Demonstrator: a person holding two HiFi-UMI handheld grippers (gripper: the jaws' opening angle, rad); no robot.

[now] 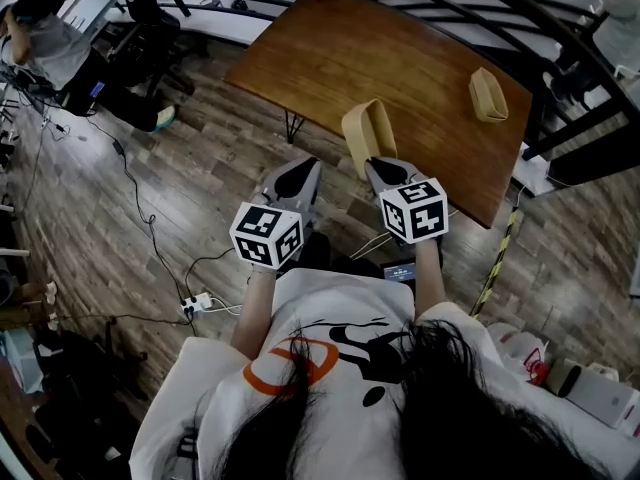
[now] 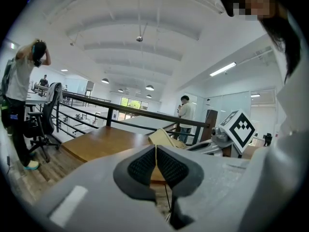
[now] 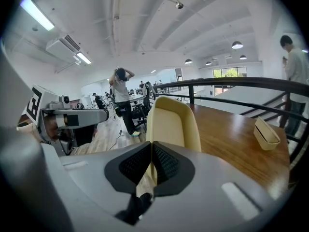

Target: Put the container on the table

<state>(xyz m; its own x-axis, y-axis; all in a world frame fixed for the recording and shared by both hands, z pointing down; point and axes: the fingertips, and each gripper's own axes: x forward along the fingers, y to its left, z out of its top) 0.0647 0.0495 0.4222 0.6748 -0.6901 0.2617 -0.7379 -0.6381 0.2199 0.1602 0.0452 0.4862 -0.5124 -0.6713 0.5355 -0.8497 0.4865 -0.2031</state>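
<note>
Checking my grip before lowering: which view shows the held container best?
Right gripper view: the container stands large and central, its rim pinched in the right tool. Head view shows it from above at the table edge; left gripper view catches only a sliver.
</note>
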